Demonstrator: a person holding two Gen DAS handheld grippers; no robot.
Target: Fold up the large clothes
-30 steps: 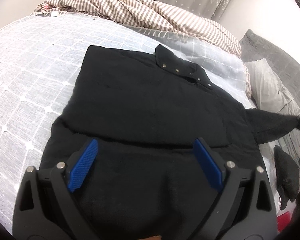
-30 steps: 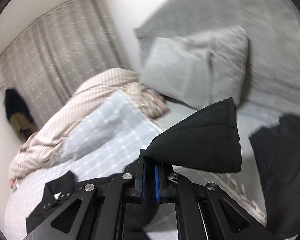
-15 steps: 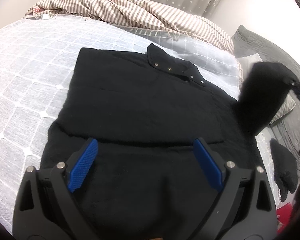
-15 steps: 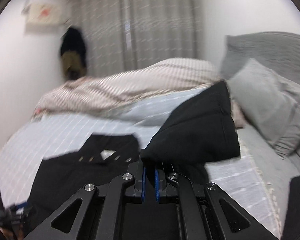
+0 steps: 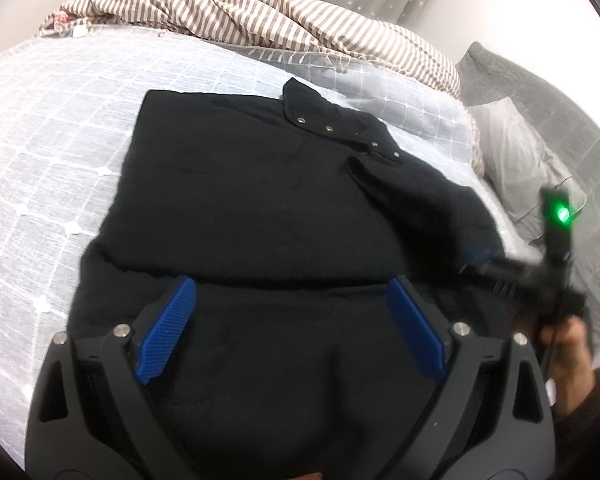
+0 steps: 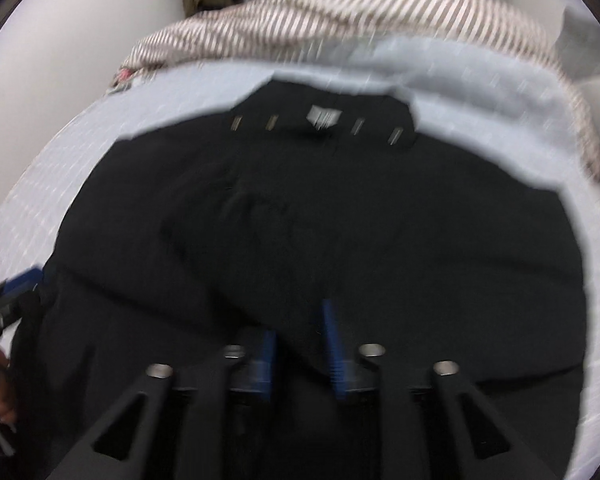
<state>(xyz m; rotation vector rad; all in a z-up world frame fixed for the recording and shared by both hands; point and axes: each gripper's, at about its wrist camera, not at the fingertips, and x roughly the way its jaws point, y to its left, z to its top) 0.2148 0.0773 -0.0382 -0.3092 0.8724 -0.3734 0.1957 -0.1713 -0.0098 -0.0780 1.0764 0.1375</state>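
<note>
A black jacket (image 5: 260,200) with snap buttons along its collar lies flat on the bed. Its right sleeve (image 5: 412,200) is folded in across the chest. My left gripper (image 5: 292,332) hangs open over the jacket's lower part with nothing between its blue pads. In the blurred right wrist view my right gripper (image 6: 300,352) points down at the jacket (image 6: 340,220); its jaws are opening, with a gap between the pads and black sleeve cloth lying loose there. The right gripper (image 5: 476,254) also shows as a blur at the jacket's right edge.
A white gridded bedspread (image 5: 52,140) covers the bed. A striped duvet (image 5: 260,12) is bunched along the far side. Grey pillows (image 5: 512,160) lie at the right. A person's hand (image 5: 564,336) holds the right gripper's handle.
My right gripper swung the sleeve from out at the right, up and over, down onto the jacket's chest, and its jaws have parted. The left gripper stayed put.
</note>
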